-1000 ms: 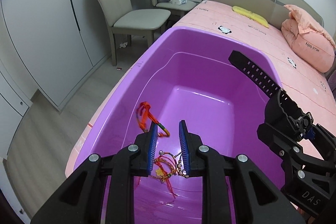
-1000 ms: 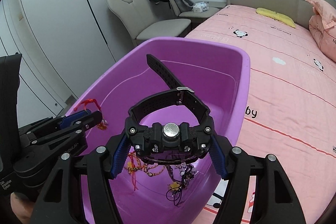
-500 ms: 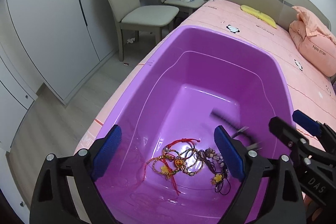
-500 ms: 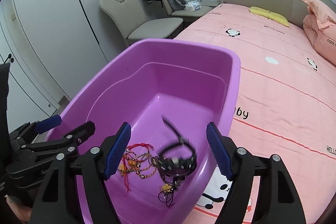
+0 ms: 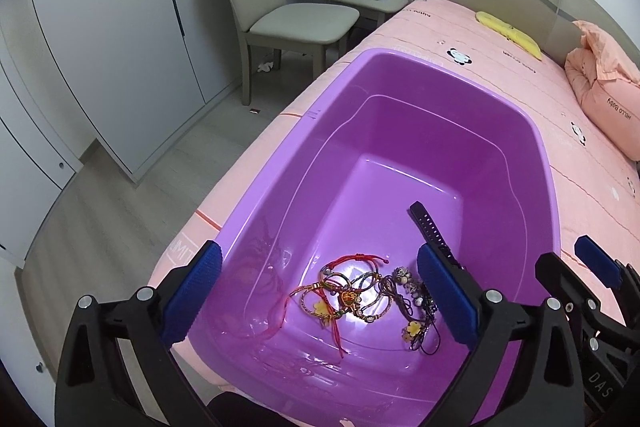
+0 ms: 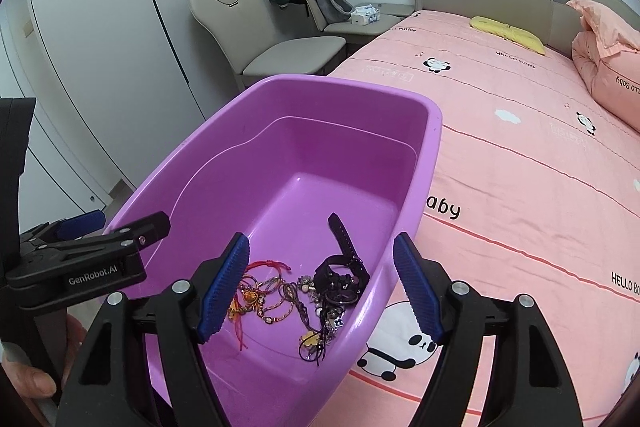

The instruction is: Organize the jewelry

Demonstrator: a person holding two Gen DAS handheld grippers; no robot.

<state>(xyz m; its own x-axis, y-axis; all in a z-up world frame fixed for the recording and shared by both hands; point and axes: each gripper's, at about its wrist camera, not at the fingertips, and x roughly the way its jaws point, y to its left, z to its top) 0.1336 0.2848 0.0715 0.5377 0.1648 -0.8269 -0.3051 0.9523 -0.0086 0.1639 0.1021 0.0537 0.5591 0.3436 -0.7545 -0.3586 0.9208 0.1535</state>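
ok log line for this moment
left gripper: open, empty | right gripper: open, empty | watch, bracelets: in tub

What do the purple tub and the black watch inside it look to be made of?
Purple tub: glossy moulded plastic, judging by the sheen and reflections on its walls. Black watch: matte rubber or resin, probably; the strap is perforated, dull and bent. The case detail is too small to tell.

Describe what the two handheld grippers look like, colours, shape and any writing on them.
Both are matte black plastic with two long fingers braced by open triangular struts and silver screws at the pivots. Each finger ends in a blue ribbed pad. The left gripper carries white "GenRobot.AI" lettering on its side, seen from the right wrist; the right gripper shows white letters "DAS". No cables or sleeves are clearly visible.
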